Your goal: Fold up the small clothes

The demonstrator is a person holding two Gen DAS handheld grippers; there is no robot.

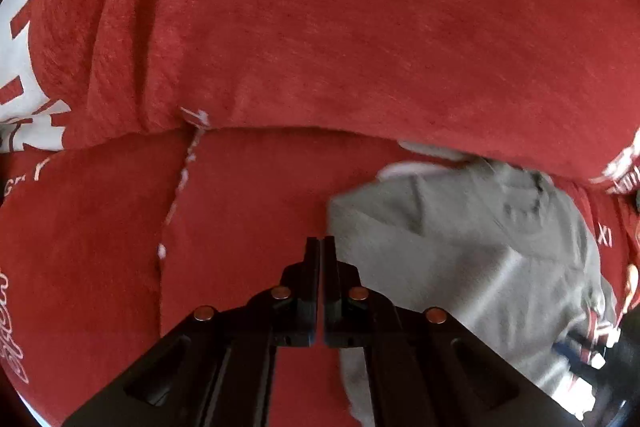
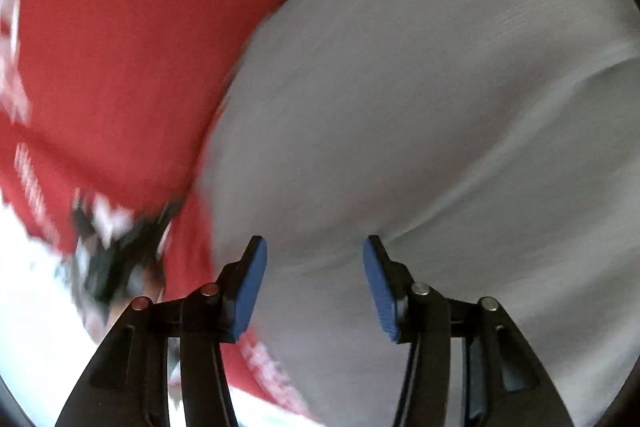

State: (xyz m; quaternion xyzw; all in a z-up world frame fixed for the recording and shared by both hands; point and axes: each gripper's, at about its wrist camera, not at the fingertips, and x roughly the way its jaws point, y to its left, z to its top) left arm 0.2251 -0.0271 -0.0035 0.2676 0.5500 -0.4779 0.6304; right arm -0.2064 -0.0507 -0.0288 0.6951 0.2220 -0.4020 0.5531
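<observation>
The left gripper (image 1: pixel 321 239) has its fingers pressed together, pinching nothing visible. The right gripper (image 2: pixel 315 247) hangs with spread fingers over the soft grey garment (image 2: pixel 440 107) on the red printed cloth (image 2: pixel 120 47); I think it should pinch one edge only.

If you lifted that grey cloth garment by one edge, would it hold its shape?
Probably not. The grey cloth garment already shows soft creases, so it would likely droop. It looks thin, so probably light. On the red fleece blanket it may drag rather than slide.

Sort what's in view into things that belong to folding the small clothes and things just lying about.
Job:
grey garment
left gripper, shut
right gripper, open over the grey garment

Lying about:
red printed cloth underneath
</observation>
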